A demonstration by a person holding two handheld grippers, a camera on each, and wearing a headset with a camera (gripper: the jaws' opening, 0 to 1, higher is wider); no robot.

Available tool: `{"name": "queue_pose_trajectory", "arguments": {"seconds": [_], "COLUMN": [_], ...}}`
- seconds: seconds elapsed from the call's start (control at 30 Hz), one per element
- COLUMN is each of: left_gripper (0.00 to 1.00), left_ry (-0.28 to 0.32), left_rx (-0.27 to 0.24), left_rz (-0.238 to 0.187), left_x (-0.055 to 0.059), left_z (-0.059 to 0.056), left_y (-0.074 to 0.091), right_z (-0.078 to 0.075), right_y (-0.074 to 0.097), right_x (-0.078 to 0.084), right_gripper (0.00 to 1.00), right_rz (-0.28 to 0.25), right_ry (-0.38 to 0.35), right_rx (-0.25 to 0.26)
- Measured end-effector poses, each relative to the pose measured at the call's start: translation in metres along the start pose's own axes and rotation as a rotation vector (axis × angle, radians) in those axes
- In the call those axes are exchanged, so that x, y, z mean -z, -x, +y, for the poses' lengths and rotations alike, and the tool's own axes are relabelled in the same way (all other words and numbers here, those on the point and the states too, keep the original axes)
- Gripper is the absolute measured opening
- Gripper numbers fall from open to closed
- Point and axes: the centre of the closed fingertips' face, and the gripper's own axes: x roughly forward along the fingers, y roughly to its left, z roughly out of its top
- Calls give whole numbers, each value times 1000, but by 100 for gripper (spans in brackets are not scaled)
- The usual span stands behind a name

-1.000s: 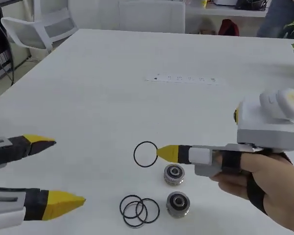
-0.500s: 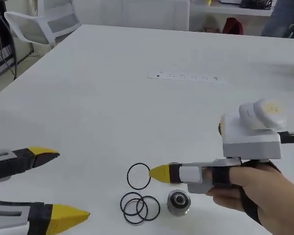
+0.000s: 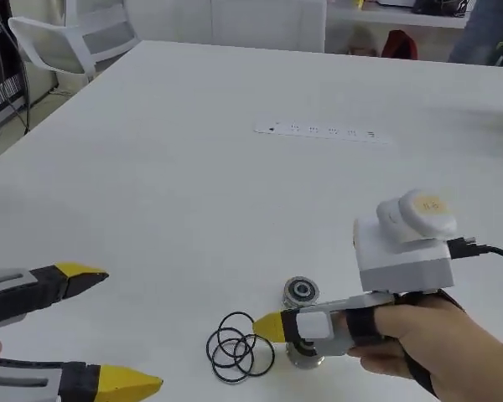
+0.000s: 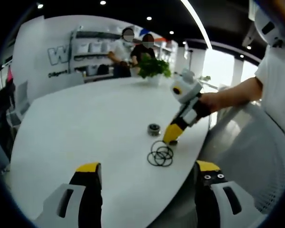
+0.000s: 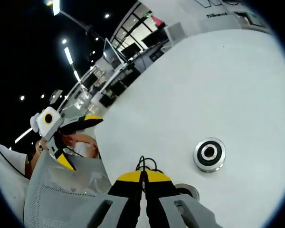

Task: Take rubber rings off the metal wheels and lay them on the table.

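Several black rubber rings (image 3: 241,353) lie overlapped on the white table (image 3: 193,167). My right gripper (image 3: 260,326) is shut on one more rubber ring (image 3: 233,322), which rests at the pile's far edge. One metal wheel (image 3: 300,291) stands just beyond the gripper; a second wheel (image 3: 305,358) is partly hidden under it. In the right gripper view the jaws (image 5: 143,176) are pressed together, with both wheels (image 5: 209,153) (image 5: 188,191) to the right. My left gripper (image 3: 134,330) is open and empty at the near left. It looks at the rings (image 4: 160,154) from a distance.
A white power strip (image 3: 323,131) lies at mid-table. A white chair (image 3: 67,46) stands at the far left corner. A potted plant (image 4: 154,69) sits on the far end of the table, with people behind it. The table's near edge is close to the rings.
My right gripper has carried its ring from beyond the far wheel toward me and lowered it onto the pile's edge. The left gripper has stayed open at the near left.
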Motion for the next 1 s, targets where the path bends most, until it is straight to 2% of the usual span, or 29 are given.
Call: {"name": "queue_pose_trajectory", "arguments": {"seconds": [0.17, 0.53, 0.7, 1.0], "left_gripper": [84, 83, 83, 83], "left_ry": [15, 21, 39, 36], "left_rx": [-16, -17, -16, -15], "left_rz": [-11, -16, -16, -17], "left_x": [-1, -1, 0, 0], "left_z": [3, 4, 4, 3], "left_y": [1, 1, 1, 0], "right_z": [-4, -11, -11, -10], "right_y": [-1, 0, -2, -4], "right_x": [3, 3, 3, 4], "right_gripper": [0, 0, 0, 0], "right_rz": [18, 11, 20, 41], "right_ry": [16, 20, 79, 171], "right_rx": [17, 48, 69, 94]}}
